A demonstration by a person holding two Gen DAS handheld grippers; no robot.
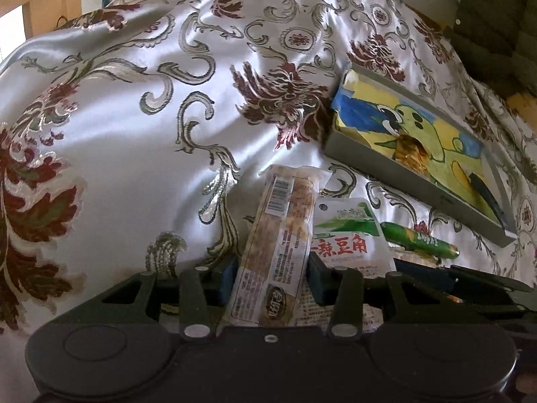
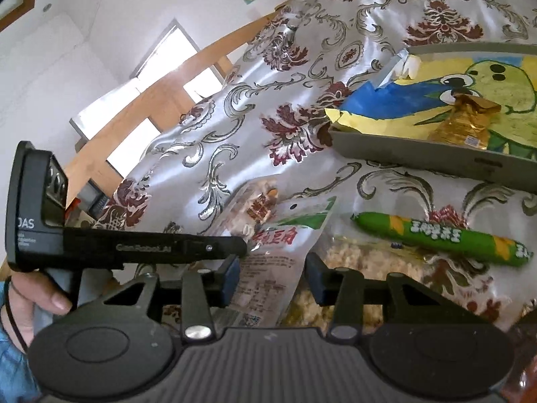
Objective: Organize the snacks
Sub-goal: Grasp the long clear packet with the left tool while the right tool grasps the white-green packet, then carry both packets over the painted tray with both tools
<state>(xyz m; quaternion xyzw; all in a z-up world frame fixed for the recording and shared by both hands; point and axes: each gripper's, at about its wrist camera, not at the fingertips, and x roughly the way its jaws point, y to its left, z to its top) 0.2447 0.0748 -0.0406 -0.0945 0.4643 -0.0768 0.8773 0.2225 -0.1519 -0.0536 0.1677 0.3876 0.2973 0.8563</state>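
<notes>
A long clear-wrapped snack bar (image 1: 272, 252) sits between the pads of my left gripper (image 1: 272, 278), which is shut on it. In the right wrist view the same bar (image 2: 258, 208) shows beyond the left gripper's tip (image 2: 240, 247). Just right of it a white and green pouch (image 1: 349, 235) lies flat on the cloth. My right gripper (image 2: 273, 278) straddles this pouch (image 2: 268, 268); its jaws stand apart and the right pad is clear of the pouch edge. A green sausage stick (image 2: 443, 238) lies further right.
A grey tray (image 2: 436, 158) lined with a parrot drawing holds a gold-wrapped snack (image 2: 463, 124). A clear bag of puffed snack (image 2: 352, 262) lies under the right finger. A floral satin cloth (image 1: 134, 117) covers the table. A hand (image 2: 40, 292) holds the left gripper.
</notes>
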